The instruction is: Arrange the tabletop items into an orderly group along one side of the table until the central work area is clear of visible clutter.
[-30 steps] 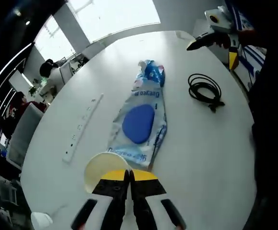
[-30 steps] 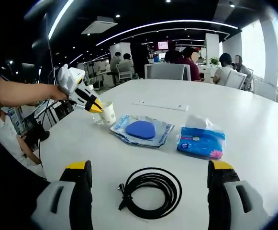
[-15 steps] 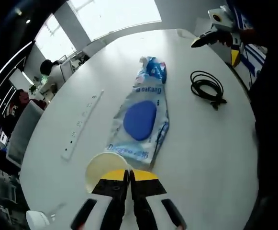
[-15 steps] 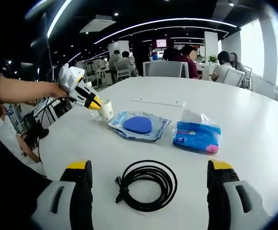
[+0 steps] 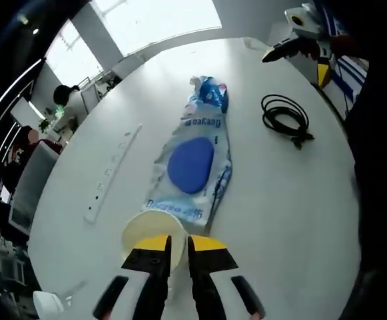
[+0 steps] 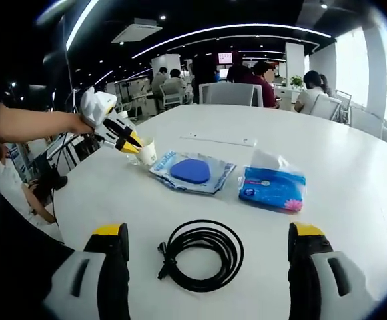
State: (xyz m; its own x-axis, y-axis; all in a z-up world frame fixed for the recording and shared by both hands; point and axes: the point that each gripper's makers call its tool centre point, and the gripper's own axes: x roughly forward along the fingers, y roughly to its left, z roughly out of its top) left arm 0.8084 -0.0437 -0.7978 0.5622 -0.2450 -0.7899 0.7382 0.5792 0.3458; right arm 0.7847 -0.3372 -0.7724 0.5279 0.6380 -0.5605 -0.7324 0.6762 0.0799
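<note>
Left gripper (image 5: 178, 241) jaws, shut on the paper cup (image 5: 152, 235) rim 0.5 s ago, now part narrowly at the table (image 5: 293, 200) near-left edge, so the cup looks released, while right gripper (image 6: 206, 235) hangs wide open over the coiled cable (image 6: 200, 255).

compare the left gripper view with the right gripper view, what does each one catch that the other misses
Left gripper view alone: the left gripper from behind, jaws slightly parted at the paper cup's rim, looking into the cup. Right gripper view alone: the right gripper's wide-open jaws astride the coiled black cable, and seated people behind. Both: cup, cable, blue-printed pouch, tissue pack, white power strip.
</note>
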